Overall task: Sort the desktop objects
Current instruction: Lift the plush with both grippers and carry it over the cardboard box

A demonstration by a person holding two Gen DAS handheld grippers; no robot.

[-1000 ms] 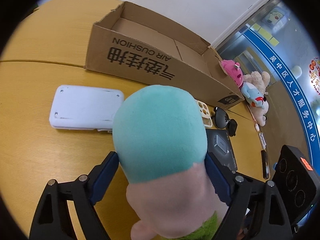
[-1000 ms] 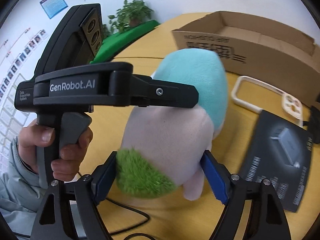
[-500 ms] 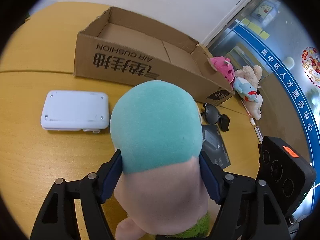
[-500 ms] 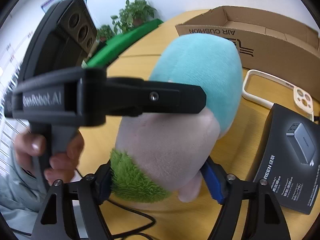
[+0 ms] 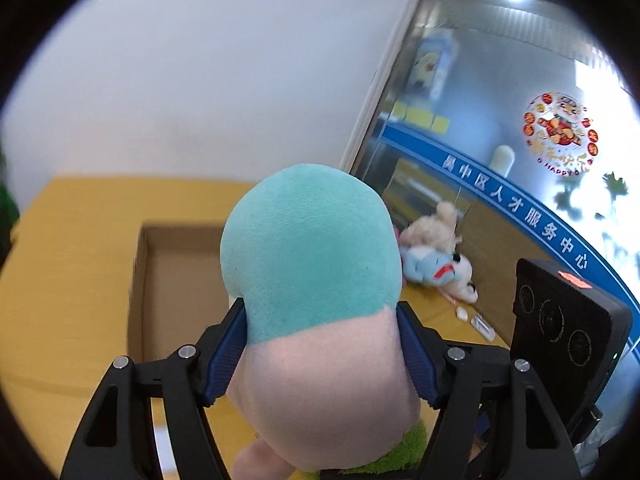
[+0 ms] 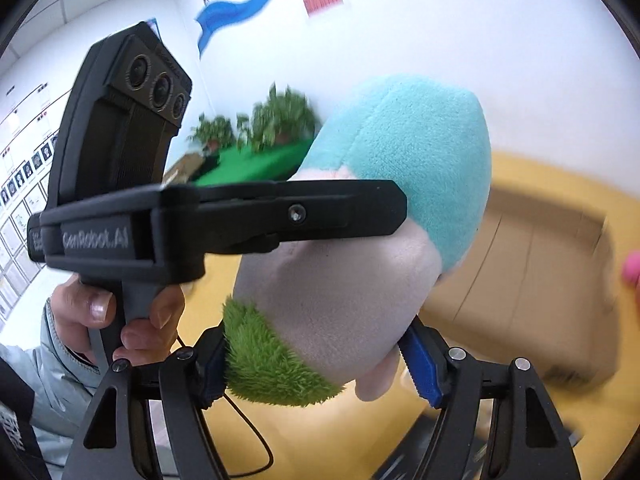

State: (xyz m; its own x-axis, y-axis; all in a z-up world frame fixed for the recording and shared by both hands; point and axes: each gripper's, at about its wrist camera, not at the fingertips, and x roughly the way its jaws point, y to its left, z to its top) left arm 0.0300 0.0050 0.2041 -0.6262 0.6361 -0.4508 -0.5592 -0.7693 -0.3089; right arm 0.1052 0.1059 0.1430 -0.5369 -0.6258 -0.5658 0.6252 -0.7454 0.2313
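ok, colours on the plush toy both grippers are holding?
Plush toy: teal top, pale pink body, fuzzy green base. Right wrist view shows it best.

A yellow table [image 5: 72, 248] carries an open cardboard box [image 5: 176, 276] — soft toys [image 5: 436, 264] beside it.

left gripper [image 5: 320, 356] | clamps plush toy [image 5: 312, 264] | above cardboard box [image 5: 180, 276]

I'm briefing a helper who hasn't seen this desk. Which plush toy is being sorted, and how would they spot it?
Find the open cardboard box on the yellow table. Above its near edge, both grippers, left and right, clamp one plush toy. Unlike the small plush pile by the window, it has a teal top, pale pink body and green fuzzy base.
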